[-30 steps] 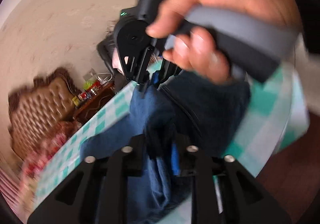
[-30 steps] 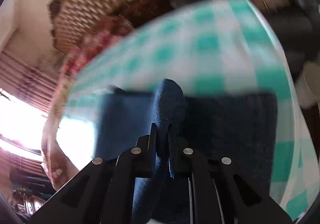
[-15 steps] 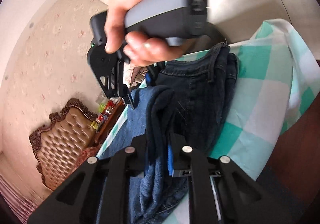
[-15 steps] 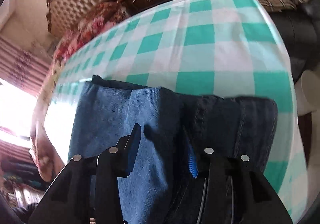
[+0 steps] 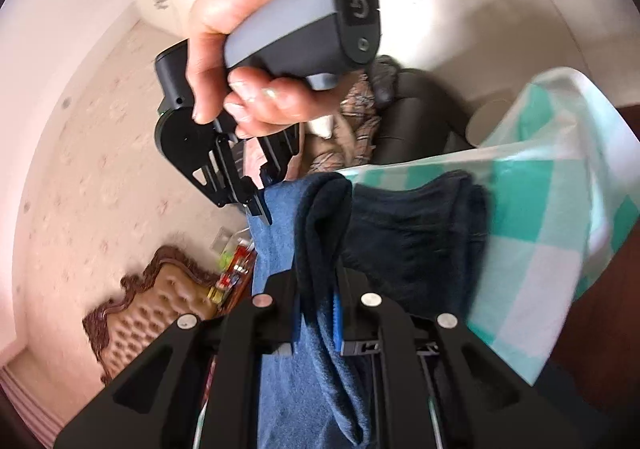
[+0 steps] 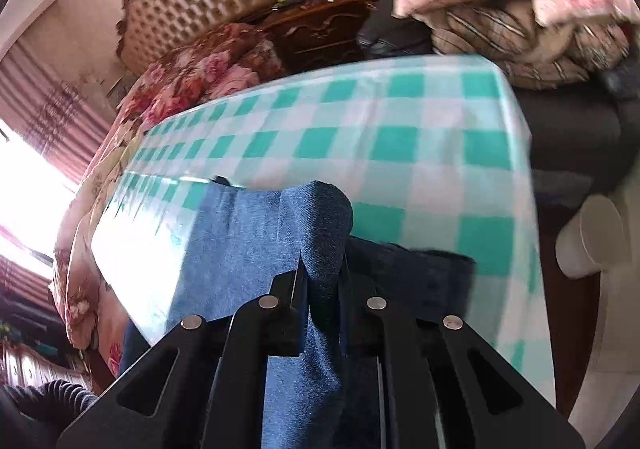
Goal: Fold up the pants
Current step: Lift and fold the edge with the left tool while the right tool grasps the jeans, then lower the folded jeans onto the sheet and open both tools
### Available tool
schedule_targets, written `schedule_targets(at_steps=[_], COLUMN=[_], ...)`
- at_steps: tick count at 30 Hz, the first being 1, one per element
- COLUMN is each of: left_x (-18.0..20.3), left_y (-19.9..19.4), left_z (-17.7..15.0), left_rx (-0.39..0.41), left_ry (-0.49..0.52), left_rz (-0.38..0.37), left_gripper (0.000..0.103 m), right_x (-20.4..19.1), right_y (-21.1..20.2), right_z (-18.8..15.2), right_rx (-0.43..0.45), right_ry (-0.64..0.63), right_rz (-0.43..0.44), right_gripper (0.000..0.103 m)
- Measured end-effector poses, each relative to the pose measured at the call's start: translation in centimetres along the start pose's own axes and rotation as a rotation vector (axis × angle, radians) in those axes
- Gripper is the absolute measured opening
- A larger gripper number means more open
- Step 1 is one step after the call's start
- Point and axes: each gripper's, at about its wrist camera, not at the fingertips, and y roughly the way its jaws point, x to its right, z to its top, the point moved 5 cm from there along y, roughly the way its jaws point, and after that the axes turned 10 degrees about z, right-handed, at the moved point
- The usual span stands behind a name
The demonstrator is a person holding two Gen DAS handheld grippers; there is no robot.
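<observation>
Left wrist view: left gripper went from part open a second ago to pinched tight on a ridge of the pants; the fold can start. Right wrist view: right gripper is closing on another denim ridge, over the checked table.

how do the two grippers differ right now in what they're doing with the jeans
The left gripper pinches a dark, inner-side fold of the jeans; the right gripper has a lighter blue fold between its jaws. The left gripper's jaws are settled on the cloth, while the right gripper's jaws are closing on it. Both have a bunched ridge of denim above the green checked tablecloth.
</observation>
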Motion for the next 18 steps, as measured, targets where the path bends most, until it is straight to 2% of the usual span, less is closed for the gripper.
schedule_targets(at_steps=[4, 11, 14, 16, 17, 18], left_x=[2.2, 3.5, 4.5, 5.3, 5.5, 5.3], left_y=[-0.1, -1.0, -0.5, -0.4, -0.4, -0.7], left_z=[0.4, 1.0, 1.1, 0.7, 0.5, 0.6], left_rx=[0.024, 0.036, 0.034, 0.034, 0.041, 0.055], left_ry=[0.053, 0.080, 0.099, 0.107, 0.109, 0.098], left_rz=[-0.033, -0.049, -0.072, -0.102, -0.097, -0.088], left_gripper=[0.011, 0.011, 0.012, 0.018, 0.023, 0.034], right_x=[3.6, 4.9, 5.8, 6.6, 7.0, 7.1], right_y=[0.0, -0.3, 0.5, 0.9, 0.8, 0.6], right_z=[-1.5, -2.2, -2.9, -3.4, -3.6, -3.6], right_rx=[-0.001, 0.021, 0.012, 0.024, 0.049, 0.068], right_ry=[0.068, 0.079, 0.074, 0.080, 0.077, 0.070], right_rz=[0.026, 0.055, -0.004, -0.038, -0.067, -0.085], right_gripper=[0.012, 0.012, 0.013, 0.021, 0.031, 0.039])
